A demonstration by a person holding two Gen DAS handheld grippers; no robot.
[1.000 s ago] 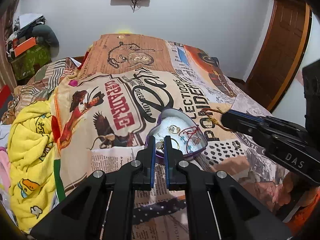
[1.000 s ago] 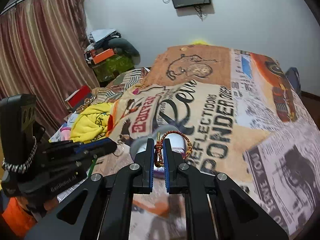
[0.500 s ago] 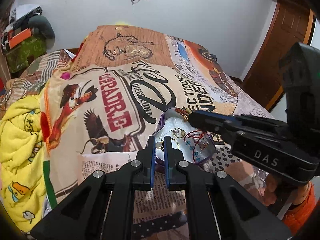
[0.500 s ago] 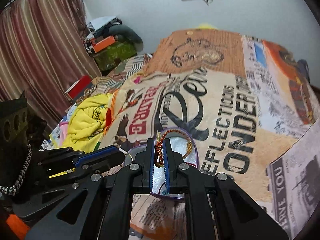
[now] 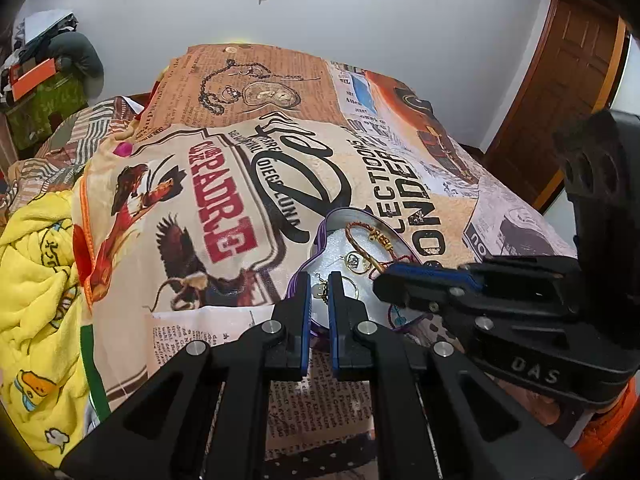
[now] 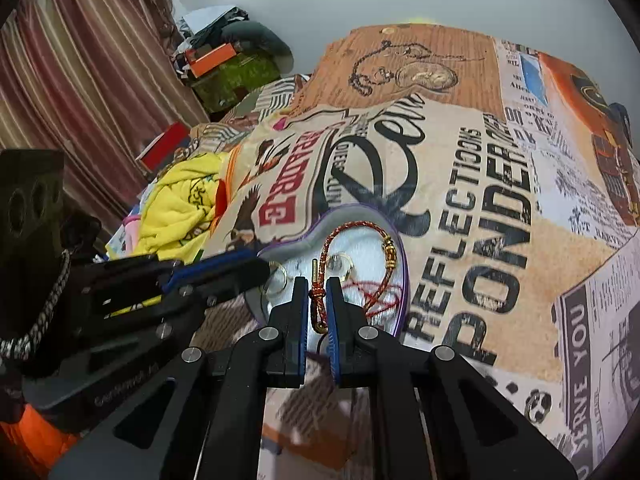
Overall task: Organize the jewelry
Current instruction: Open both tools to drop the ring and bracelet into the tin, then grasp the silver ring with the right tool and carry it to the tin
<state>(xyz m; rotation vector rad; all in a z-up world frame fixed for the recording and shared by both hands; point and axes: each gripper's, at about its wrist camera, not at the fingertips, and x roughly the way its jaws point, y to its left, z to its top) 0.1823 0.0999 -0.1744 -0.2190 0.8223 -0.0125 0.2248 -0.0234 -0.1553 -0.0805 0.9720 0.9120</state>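
Bedroom walls, a striped curtain and a wooden door surrounded the bed, whose newspaper-print bedspread [image 6: 460, 184] carried a heart-shaped purple-rimmed jewelry tray [image 6: 403, 280]. Over the tray, the right gripper [image 6: 318, 300] had its tongs clamped on one end of a red-and-gold braided bracelet [image 6: 340, 236], whose loop arched above gold rings and a red cord bracelet in the tray. By appearance the bracelet was light, springy rather than limp, and likely to pivot about a narrow grip; the braided section beside the gold clasp offered the surest hold. The left gripper [image 5: 320, 300], tongs nearly together and apparently empty, hovered level at the tray's near edge, with the right gripper reaching in from its side.
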